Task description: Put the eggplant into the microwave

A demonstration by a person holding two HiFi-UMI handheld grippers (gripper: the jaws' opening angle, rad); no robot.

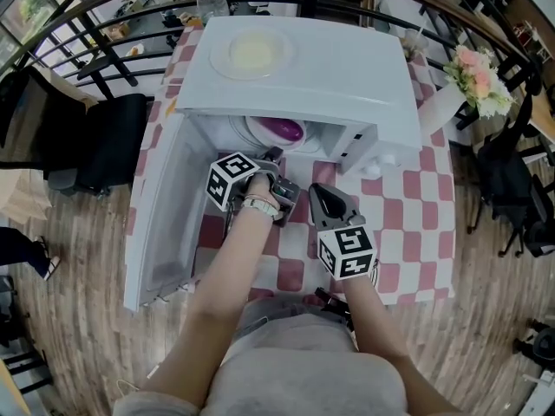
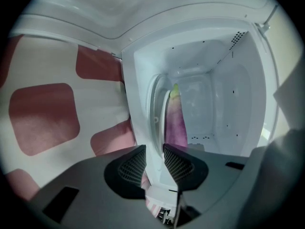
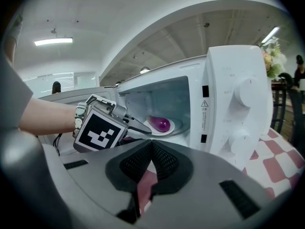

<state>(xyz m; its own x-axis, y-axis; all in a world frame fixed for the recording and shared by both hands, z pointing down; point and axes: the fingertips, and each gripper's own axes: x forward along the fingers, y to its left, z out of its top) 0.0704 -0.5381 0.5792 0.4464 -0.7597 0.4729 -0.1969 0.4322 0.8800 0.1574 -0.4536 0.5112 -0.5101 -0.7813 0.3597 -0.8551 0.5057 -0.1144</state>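
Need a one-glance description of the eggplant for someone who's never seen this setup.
Find the white microwave on the red-and-white checked tablecloth, with its door swung open. Inside the cavity sits a white plate, and the eggplant lies on it. It is glossy and purple, the only colour in that white interior.

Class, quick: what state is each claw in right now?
Left claw: open, holding nothing.
Right claw: closed, empty.
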